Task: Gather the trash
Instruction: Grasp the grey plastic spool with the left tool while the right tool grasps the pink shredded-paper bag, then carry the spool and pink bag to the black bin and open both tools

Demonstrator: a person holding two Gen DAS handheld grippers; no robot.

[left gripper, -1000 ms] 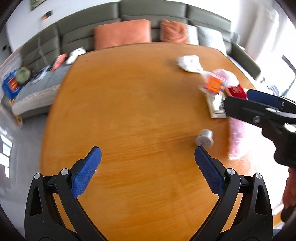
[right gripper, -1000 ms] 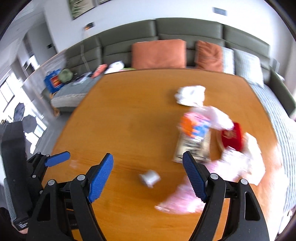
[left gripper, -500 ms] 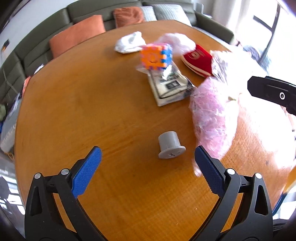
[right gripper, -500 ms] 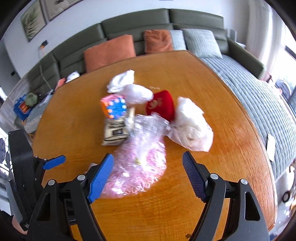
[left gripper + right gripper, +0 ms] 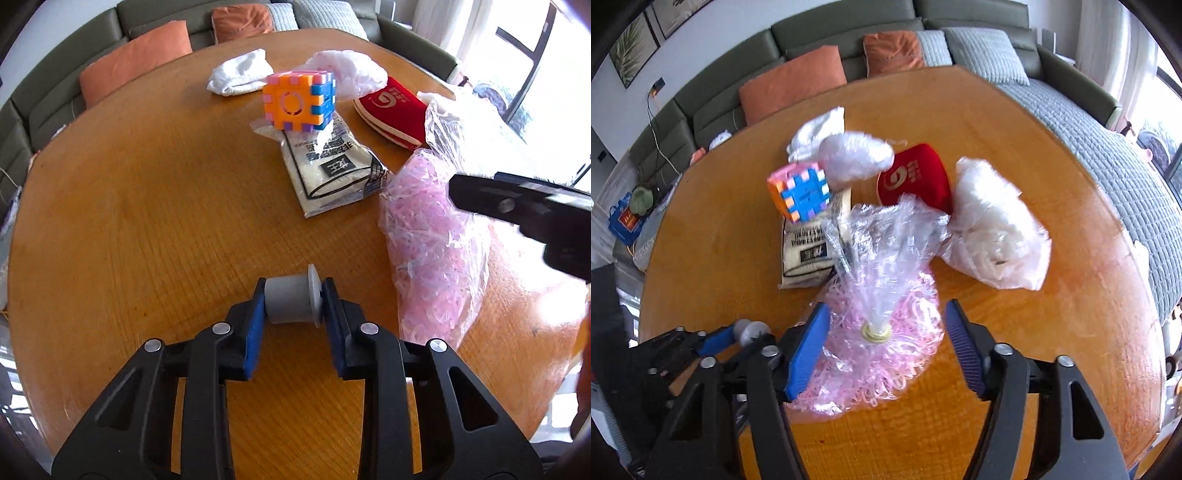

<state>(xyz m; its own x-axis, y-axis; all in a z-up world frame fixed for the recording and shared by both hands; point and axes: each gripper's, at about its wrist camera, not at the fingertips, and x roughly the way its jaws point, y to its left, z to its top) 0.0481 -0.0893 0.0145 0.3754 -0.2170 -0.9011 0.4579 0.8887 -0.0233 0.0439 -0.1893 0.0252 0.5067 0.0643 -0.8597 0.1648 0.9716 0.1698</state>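
My left gripper [image 5: 293, 301] is shut on a small grey plastic spool [image 5: 290, 300], held on its side just over the round wooden table [image 5: 147, 206]. It also shows in the right wrist view [image 5: 750, 331]. My right gripper [image 5: 884, 338] is open, its fingers either side of a clear bag of pink shredded strips [image 5: 875, 332], tied with a yellowish band. The same bag lies right of my left gripper [image 5: 432, 251]. A flat printed packet [image 5: 332, 170], a crumpled white wad [image 5: 240, 74] and two clear bags of white stuff [image 5: 993, 236] lie beyond.
A colourful foam cube [image 5: 299, 101] stands on the packet's far end. A red pouch [image 5: 391, 109] lies beside it. A green sofa with orange cushions [image 5: 798, 81] curves behind the table. The table edge is near on the right.
My left gripper moved in and closed on the grey spool, tipping it onto its side. My right gripper came down closer over the pink bag, fingers still open.
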